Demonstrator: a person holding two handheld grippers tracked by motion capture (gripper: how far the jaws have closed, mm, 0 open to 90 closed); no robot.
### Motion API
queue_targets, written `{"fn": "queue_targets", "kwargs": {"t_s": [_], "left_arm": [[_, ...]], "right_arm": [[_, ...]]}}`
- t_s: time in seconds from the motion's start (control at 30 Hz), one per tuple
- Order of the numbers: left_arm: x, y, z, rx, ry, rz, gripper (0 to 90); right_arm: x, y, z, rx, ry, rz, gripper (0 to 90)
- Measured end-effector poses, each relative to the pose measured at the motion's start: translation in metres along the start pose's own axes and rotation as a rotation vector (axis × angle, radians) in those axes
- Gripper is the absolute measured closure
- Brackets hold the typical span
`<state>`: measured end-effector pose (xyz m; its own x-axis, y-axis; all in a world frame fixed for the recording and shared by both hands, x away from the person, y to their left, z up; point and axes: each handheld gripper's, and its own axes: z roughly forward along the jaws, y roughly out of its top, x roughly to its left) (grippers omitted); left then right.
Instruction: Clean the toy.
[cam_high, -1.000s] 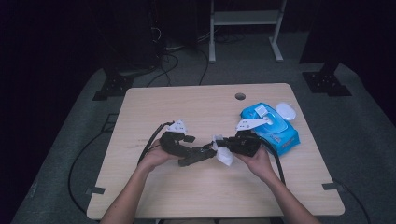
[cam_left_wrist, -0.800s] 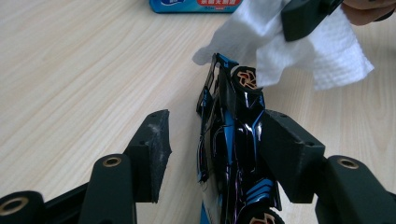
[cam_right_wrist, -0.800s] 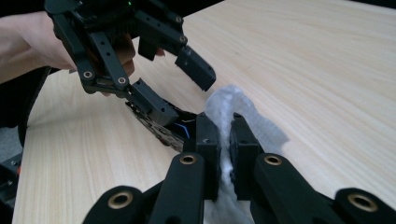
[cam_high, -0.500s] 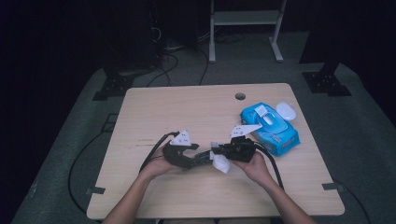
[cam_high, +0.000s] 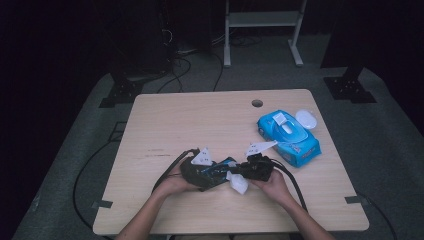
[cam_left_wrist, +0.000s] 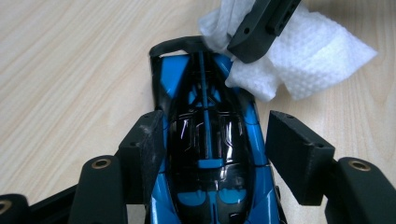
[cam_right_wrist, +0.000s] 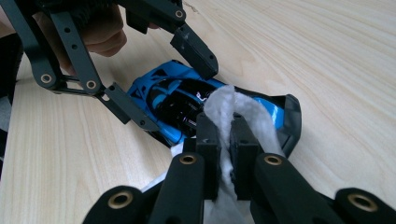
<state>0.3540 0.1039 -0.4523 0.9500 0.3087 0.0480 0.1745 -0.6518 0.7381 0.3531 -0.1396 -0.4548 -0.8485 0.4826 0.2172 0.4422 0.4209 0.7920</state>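
Table (cam_high: 165, 120): light wood, with a round hole (cam_high: 257, 103) near its far edge.
Wipes pack (cam_high: 288, 134): blue, lies on the table, right of the hole and nearer, white lid (cam_high: 306, 119) flipped open.
Stand (cam_high: 262, 25): white frame, on the floor beyond the table.
Cables (cam_high: 187, 55): on the floor, beyond the table.

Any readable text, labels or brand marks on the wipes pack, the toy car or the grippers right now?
No text can be read.
Blue wipes pack: pale printing on the wrapper, too small and blurred to read.
Blue and black toy car: no lettering visible.
White wipe: plain.
Left hand-held gripper and right hand-held gripper: unmarked.
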Motion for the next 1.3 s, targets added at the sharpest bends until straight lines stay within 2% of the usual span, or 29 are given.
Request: {"fn": "queue_targets", "kwargs": {"t_s": [0.2,0.33,0.4,0.6,0.63,0.7,0.73,0.8,0.93,1.2,1.3], "left_arm": [[0.000,0.000,-0.008,-0.022,0.009,-0.002,34.7],[0.000,0.000,-0.015,-0.047,0.013,-0.016,33.0],[-0.001,0.001,-0.017,-0.046,0.018,-0.002,32.9],[0.000,0.001,-0.022,-0.060,0.039,-0.005,32.2],[0.000,0.001,-0.022,-0.057,0.052,-0.010,32.1],[0.001,0.001,-0.023,-0.058,0.052,-0.011,31.4],[0.001,0.001,-0.024,-0.058,0.052,-0.010,31.4],[-0.001,0.001,-0.024,-0.065,0.049,-0.013,30.7],[-0.001,0.001,-0.026,-0.076,0.055,-0.013,29.6],[0.000,-0.001,-0.034,-0.088,0.070,-0.023,28.3],[-0.001,-0.003,-0.037,-0.099,0.098,-0.028,28.0]], "right_arm": [[0.000,-0.001,-0.013,-0.029,-0.006,0.008,84.7],[-0.004,-0.001,-0.027,-0.041,-0.034,-0.002,84.6],[-0.009,-0.004,-0.034,-0.038,-0.053,0.007,84.6],[-0.020,-0.017,-0.051,-0.020,-0.098,0.020,84.3],[-0.023,-0.020,-0.053,-0.016,-0.102,0.017,81.5],[-0.028,-0.024,-0.057,-0.001,-0.122,0.035,60.7],[-0.031,-0.026,-0.059,0.001,-0.116,0.053,60.0],[-0.034,-0.029,-0.065,-0.018,-0.138,0.057,53.3],[-0.035,-0.031,-0.076,-0.025,-0.144,0.059,49.0],[-0.035,-0.032,-0.095,-0.040,-0.161,0.049,46.9],[-0.035,-0.033,-0.101,-0.052,-0.174,0.050,44.7]]}}
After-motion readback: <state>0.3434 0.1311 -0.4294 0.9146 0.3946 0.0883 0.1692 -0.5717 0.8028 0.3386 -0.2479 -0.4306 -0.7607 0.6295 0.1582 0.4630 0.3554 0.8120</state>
